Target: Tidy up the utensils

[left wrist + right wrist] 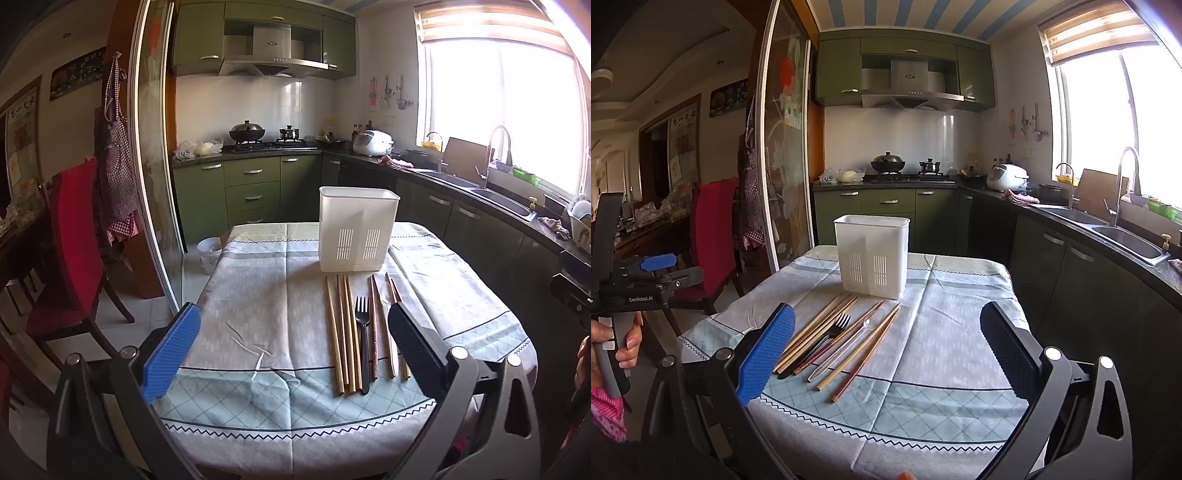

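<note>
A white slotted utensil holder (357, 229) (871, 254) stands upright near the far side of the table. In front of it lie several wooden chopsticks (341, 332) (816, 328), a black plastic fork (363, 332) (827, 336) and a clear spoon (387, 306) (849, 343), side by side on the cloth. My left gripper (295, 350) is open and empty, above the near part of the table, with its right finger beside the utensils. My right gripper (886, 354) is open and empty, to the right of the utensils.
The table has a grey and green tablecloth (258, 295) (942, 332). A red chair (74, 251) (713, 236) and a glass sliding door (155, 147) are to the left. Green cabinets and a counter with a sink (498, 199) (1126, 240) run along the right.
</note>
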Demonstrator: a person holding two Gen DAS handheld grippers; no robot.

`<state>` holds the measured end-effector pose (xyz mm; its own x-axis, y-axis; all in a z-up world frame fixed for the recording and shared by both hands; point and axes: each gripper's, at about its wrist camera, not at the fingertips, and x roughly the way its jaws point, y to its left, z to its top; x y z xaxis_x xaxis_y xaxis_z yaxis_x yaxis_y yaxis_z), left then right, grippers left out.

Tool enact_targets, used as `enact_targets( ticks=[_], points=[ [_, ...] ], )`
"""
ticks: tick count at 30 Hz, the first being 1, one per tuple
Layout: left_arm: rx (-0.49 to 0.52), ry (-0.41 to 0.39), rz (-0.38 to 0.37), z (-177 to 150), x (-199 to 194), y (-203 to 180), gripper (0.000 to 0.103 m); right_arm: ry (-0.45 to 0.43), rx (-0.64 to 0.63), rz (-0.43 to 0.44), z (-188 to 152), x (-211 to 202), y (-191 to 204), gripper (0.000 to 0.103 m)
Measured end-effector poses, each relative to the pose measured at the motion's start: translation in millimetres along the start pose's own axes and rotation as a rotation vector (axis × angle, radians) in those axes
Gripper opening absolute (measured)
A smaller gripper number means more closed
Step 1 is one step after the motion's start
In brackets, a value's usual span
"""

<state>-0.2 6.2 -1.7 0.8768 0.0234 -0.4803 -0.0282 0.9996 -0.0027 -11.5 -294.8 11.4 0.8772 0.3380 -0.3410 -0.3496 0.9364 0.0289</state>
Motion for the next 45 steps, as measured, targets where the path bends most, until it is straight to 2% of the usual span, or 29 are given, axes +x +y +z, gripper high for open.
enact_targets(
  ticks=[45],
  points=[
    [0.006,0.006,0.001,-3.3,0.8,-2.1,0.097,0.008,0.004,0.0,-3.2,3.0,-2.6,0.099]
  ],
)
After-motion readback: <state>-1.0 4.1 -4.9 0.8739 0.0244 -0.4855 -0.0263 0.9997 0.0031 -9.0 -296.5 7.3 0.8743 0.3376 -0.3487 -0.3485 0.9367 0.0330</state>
